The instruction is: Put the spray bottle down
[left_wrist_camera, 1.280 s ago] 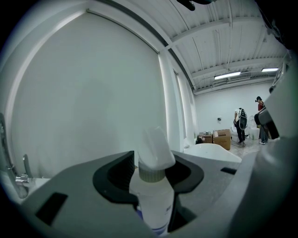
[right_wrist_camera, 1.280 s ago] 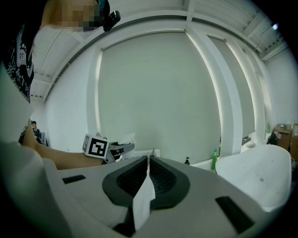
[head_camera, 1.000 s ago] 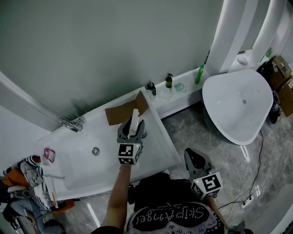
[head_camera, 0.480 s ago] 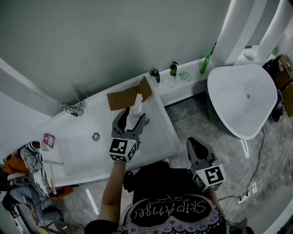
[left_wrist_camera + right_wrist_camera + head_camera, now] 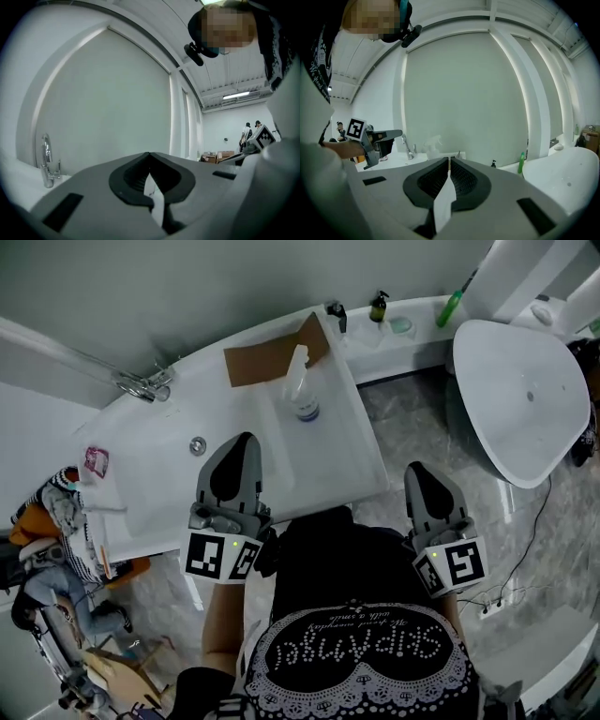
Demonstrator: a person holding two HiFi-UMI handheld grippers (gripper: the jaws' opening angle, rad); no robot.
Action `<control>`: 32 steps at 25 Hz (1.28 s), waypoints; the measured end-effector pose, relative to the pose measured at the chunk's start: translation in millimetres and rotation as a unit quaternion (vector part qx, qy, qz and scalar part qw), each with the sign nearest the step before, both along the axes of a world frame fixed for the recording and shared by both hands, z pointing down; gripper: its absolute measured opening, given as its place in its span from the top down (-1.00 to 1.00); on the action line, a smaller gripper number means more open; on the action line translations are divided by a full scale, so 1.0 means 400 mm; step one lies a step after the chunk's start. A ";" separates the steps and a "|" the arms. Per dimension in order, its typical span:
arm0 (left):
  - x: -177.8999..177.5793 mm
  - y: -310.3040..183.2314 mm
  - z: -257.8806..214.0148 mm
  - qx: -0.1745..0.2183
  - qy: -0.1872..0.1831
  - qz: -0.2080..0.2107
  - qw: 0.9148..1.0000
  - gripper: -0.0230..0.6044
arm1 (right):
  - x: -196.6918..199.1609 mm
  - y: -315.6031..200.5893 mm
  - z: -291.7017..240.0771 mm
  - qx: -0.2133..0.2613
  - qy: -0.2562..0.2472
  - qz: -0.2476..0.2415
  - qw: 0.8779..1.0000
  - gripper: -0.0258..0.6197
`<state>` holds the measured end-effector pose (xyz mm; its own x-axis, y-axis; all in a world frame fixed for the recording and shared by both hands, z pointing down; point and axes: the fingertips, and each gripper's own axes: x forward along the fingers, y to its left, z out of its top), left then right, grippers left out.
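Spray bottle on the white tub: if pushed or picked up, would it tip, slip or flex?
The spray bottle stands upright, tall on a small base with its trigger head on top, so a high sideways push would probably tip it. It looks like pale smooth plastic: likely light, fairly stiff, slippery. On the glossy tub it might slide if pushed low.

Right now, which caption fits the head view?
Spray bottle stands upright on the white tub beside a cardboard sheet; left gripper and right gripper, jaws shut, apart from it.

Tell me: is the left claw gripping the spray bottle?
No, the spray bottle stands alone on the white ledge; the left claw, just closed, holds nothing.
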<state>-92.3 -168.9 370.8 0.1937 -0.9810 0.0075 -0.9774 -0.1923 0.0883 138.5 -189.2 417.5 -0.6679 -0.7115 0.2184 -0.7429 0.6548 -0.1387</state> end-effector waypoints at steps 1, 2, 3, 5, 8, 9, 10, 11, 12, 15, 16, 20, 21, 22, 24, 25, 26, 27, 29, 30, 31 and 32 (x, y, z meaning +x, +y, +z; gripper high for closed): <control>-0.005 0.019 -0.003 -0.002 0.006 -0.005 1.000 0.91 | 0.000 0.001 0.002 -0.002 0.000 -0.001 1.000 0.83; -0.009 0.036 -0.008 -0.002 0.011 -0.010 1.000 0.91 | -0.001 0.002 0.004 -0.004 0.001 -0.003 1.000 0.83; -0.010 0.053 -0.014 -0.001 0.013 -0.014 1.000 0.91 | -0.003 0.004 0.005 -0.005 0.002 -0.005 1.000 0.83; -0.008 0.083 -0.029 0.003 0.012 -0.020 1.000 0.91 | -0.008 0.006 0.009 -0.007 0.003 -0.010 1.000 0.83; 0.006 0.118 -0.054 0.014 0.004 -0.025 1.000 0.91 | -0.017 0.011 0.013 -0.008 0.004 -0.017 1.000 0.83; 0.013 0.126 -0.062 0.014 0.003 -0.027 1.000 0.91 | -0.019 0.012 0.013 -0.008 0.005 -0.019 1.000 0.83; 0.019 0.134 -0.067 0.011 0.004 -0.028 1.000 0.91 | -0.020 0.014 0.013 -0.009 0.005 -0.020 1.000 0.83; 0.025 0.142 -0.071 0.008 0.006 -0.028 1.000 0.91 | -0.021 0.014 0.013 -0.010 0.005 -0.021 1.000 0.83; 0.029 0.150 -0.074 0.006 0.008 -0.027 1.000 0.91 | -0.021 0.015 0.013 -0.010 0.004 -0.021 1.000 0.83; 0.039 0.172 -0.078 0.003 0.011 -0.026 1.000 0.91 | -0.019 0.019 0.015 -0.012 0.001 -0.020 1.000 0.83; 0.042 0.178 -0.076 0.001 0.012 -0.027 1.000 0.91 | -0.019 0.020 0.015 -0.013 0.001 -0.019 1.000 0.83; 0.053 0.201 -0.061 -0.009 0.024 -0.032 0.999 0.91 | -0.022 0.029 0.015 -0.014 -0.003 -0.020 1.000 0.83; 0.054 0.205 -0.056 -0.012 0.029 -0.033 0.999 0.91 | -0.023 0.030 0.014 -0.015 -0.004 -0.019 1.000 0.83; 0.052 0.208 -0.053 -0.013 0.034 -0.035 0.999 0.91 | -0.025 0.031 0.014 -0.015 -0.005 -0.019 1.000 0.83; 0.042 0.215 -0.050 -0.014 0.041 -0.038 0.998 0.91 | -0.031 0.034 0.014 -0.016 -0.005 -0.019 1.000 0.83; 0.034 0.218 -0.049 -0.016 0.042 -0.039 0.998 0.91 | -0.036 0.037 0.016 -0.019 -0.005 -0.020 1.000 0.83; 0.024 0.220 -0.050 -0.016 0.042 -0.040 0.998 0.91 | -0.042 0.041 0.018 -0.021 -0.004 -0.021 1.000 0.83; 0.012 0.221 -0.051 -0.016 0.042 -0.041 0.998 0.91 | -0.049 0.044 0.020 -0.023 -0.003 -0.023 0.999 0.83; -0.016 0.226 -0.052 -0.015 0.043 -0.044 0.998 0.91 | -0.066 0.049 0.023 -0.028 0.001 -0.026 0.999 0.84; -0.031 0.230 -0.051 -0.015 0.043 -0.045 0.998 0.91 | -0.076 0.052 0.026 -0.031 0.004 -0.028 0.999 0.83; -0.046 0.233 -0.050 -0.016 0.043 -0.046 0.998 0.91 | -0.087 0.054 0.032 -0.035 0.008 -0.030 0.999 0.83; -0.062 0.234 -0.050 -0.018 0.043 -0.049 0.998 0.91 | -0.097 0.057 0.037 -0.040 0.012 -0.031 0.999 0.83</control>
